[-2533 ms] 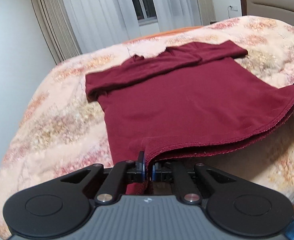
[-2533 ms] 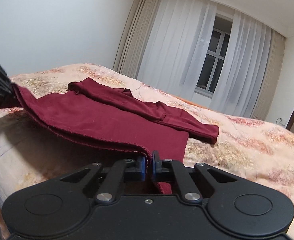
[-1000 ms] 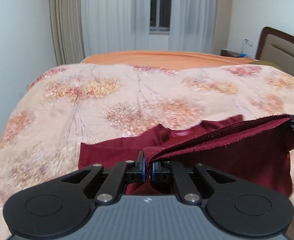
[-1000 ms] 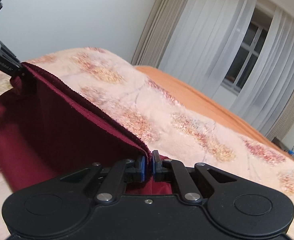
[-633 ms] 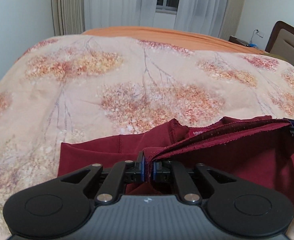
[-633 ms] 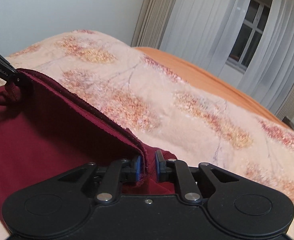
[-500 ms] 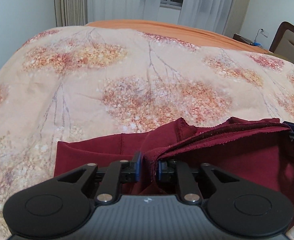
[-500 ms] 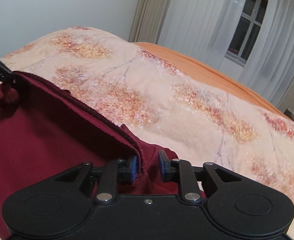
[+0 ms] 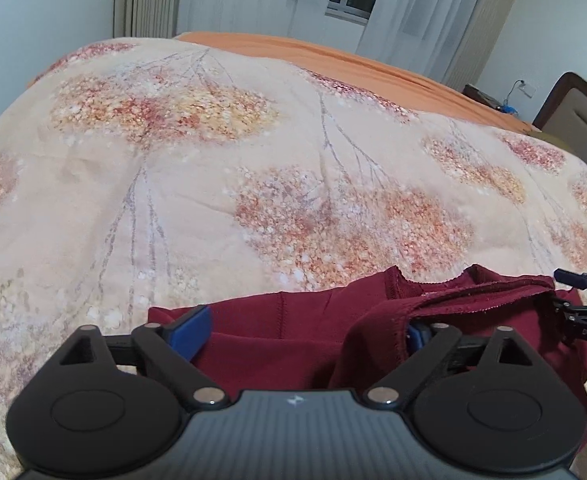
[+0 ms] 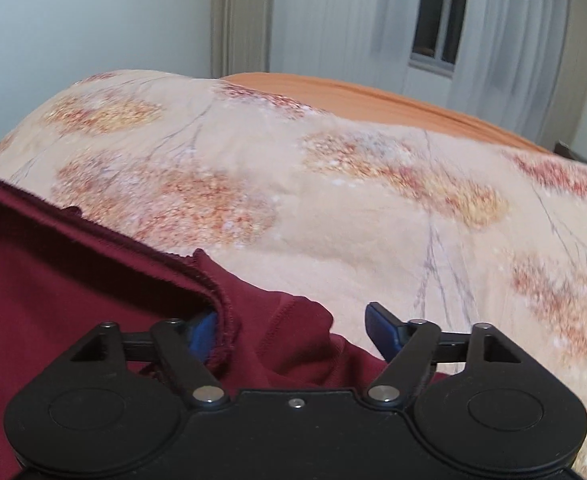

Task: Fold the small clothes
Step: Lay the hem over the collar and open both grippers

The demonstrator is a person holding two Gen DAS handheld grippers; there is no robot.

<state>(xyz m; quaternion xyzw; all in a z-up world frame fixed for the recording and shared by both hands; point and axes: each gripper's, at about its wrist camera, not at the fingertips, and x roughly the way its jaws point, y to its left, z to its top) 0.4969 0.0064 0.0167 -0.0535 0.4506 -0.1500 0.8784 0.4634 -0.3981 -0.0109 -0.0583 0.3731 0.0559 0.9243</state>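
A dark red shirt [image 9: 293, 332] lies on the flowered bedspread [image 9: 253, 152], its hem folded up onto the collar end. My left gripper [image 9: 305, 330] is open, jaws wide apart, with the hem corner draped over its right finger. My right gripper [image 10: 293, 328] is open too, and the other hem corner [image 10: 217, 312] hangs against its left finger. The shirt also fills the lower left of the right wrist view [image 10: 73, 280]. The right gripper's tip shows at the right edge of the left wrist view [image 9: 585, 304].
An orange sheet [image 9: 333, 56] covers the far end of the bed. Curtains and a window [image 10: 437, 12] stand behind. A brown headboard [image 9: 573, 120] is at the right. The bedspread stretches ahead of both grippers.
Both grippers carried the hem forward over the shirt to the collar end and lowered it. In the last half second both opened wide and let go of the hem.
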